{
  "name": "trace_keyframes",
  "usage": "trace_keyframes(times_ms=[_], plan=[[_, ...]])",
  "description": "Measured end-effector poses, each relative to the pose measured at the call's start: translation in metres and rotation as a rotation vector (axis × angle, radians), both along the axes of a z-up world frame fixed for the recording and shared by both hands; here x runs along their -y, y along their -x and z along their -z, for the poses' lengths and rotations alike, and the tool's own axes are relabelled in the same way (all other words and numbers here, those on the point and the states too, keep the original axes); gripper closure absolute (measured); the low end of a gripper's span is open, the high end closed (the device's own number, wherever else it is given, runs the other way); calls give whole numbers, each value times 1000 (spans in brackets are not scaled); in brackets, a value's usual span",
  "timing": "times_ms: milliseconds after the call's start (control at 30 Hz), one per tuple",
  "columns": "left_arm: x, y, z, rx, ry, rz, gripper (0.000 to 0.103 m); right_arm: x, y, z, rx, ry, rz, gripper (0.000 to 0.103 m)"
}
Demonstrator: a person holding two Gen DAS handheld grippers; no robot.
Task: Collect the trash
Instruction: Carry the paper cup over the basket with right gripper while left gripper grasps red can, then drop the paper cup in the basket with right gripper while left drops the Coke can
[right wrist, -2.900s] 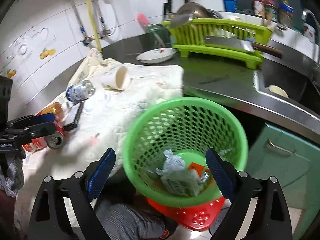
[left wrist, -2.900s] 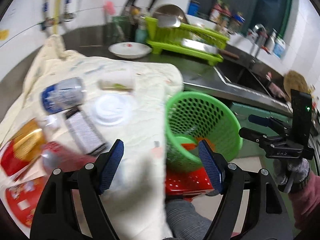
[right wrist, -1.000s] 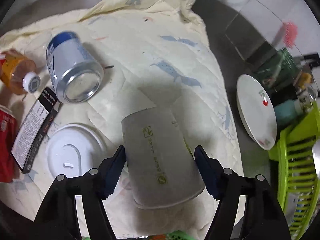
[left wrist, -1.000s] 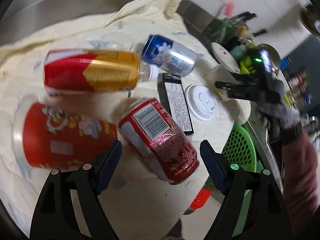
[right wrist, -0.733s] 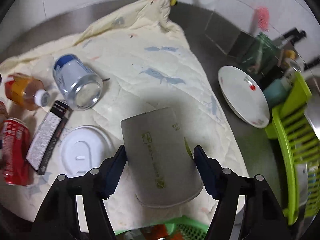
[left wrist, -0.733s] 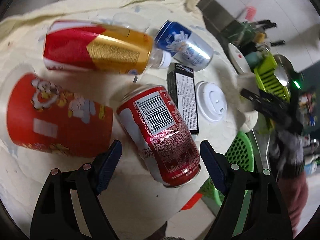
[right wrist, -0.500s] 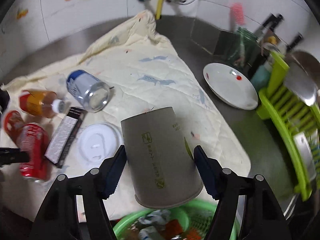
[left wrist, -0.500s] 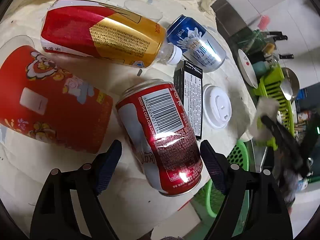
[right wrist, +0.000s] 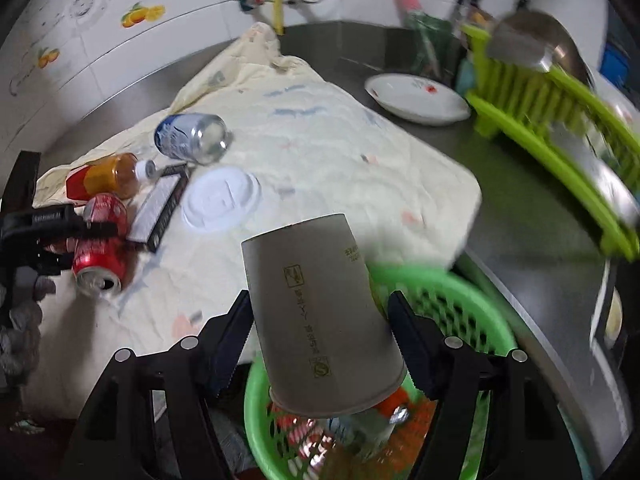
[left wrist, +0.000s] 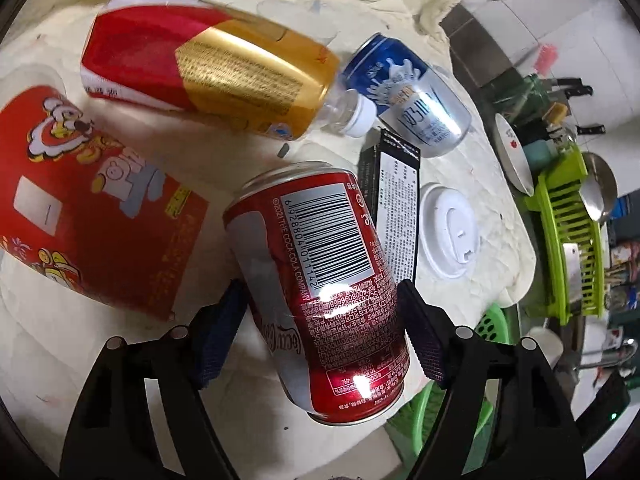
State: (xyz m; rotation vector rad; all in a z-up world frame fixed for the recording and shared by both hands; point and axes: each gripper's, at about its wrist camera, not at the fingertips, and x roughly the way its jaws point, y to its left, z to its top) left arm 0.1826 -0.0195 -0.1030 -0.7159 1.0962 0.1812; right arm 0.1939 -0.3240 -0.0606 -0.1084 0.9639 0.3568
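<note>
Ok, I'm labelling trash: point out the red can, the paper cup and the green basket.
red can [left wrist: 320, 264]: left wrist view, barcode side.
paper cup [right wrist: 320, 312]: right wrist view, side wall.
green basket [right wrist: 472, 292]: right wrist view, far rim.

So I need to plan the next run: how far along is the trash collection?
Some rubbish already lies in the green mesh basket. The right gripper holds a grey paper cup above it; the left gripper brackets the red cola can. Left on the cream cloth: blue-and-silver can, red-gold bottle, red printed cup, black box, white lid.
</note>
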Motion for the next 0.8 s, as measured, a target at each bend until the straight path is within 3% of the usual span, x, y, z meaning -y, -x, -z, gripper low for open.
trace_keyframes(times_ms=[233, 400, 733, 800], plan=[[-1, 16, -23, 86, -87, 30, 29, 45, 25, 22, -43, -26, 146, 37], [3, 30, -43, 145, -95, 79, 29, 69, 25, 42, -74, -29, 243, 36], [61, 34, -78, 251, -65, 322, 29, 85, 14, 71, -83, 19, 323, 35], [75, 30, -79, 262, -47, 383, 29, 86, 16, 71, -66, 19, 331, 28]])
